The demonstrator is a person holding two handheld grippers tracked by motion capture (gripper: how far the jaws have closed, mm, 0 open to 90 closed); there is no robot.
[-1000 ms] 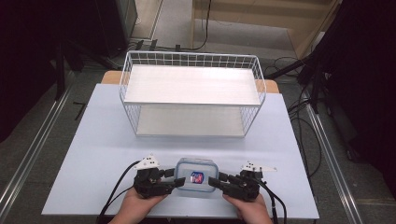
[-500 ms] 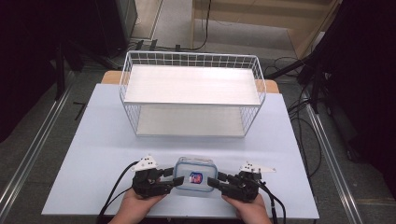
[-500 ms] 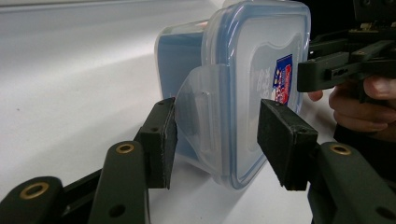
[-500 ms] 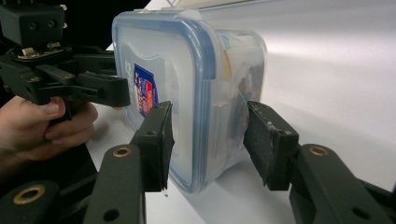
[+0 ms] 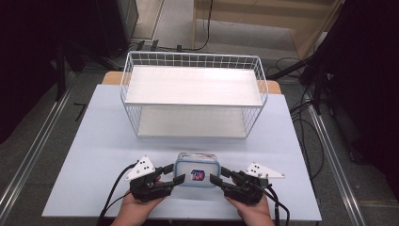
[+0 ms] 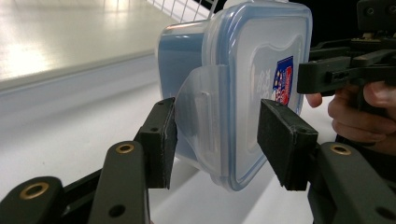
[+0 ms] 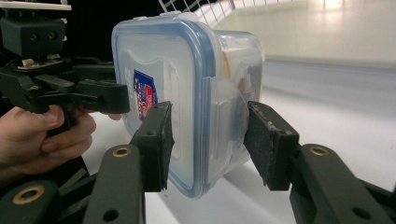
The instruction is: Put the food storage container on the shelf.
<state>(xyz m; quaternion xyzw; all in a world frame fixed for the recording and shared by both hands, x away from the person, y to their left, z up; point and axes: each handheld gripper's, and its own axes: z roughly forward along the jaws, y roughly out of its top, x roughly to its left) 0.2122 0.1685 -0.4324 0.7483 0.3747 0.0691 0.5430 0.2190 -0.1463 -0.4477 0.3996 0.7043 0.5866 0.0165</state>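
A clear plastic container point(image 5: 196, 170) with a blue-rimmed lid and a red-and-blue sticker lies near the table's front edge, between my two grippers. My left gripper point(image 5: 173, 174) is shut on its left end; in the left gripper view point(image 6: 217, 135) one pad presses the side latch flap and the other the lid of the container point(image 6: 243, 84). My right gripper point(image 5: 219, 175) is shut on the right end; in the right gripper view point(image 7: 208, 140) its pads clamp the container point(image 7: 187, 74) across lid and body. Each gripper view also shows the other hand farther off.
A white wire basket rack point(image 5: 188, 55) with two white shelf boards stands at the back middle of the pale blue table point(image 5: 94, 141). Cables trail from both grippers toward the front edge. Dark furniture and floor cables surround the table.
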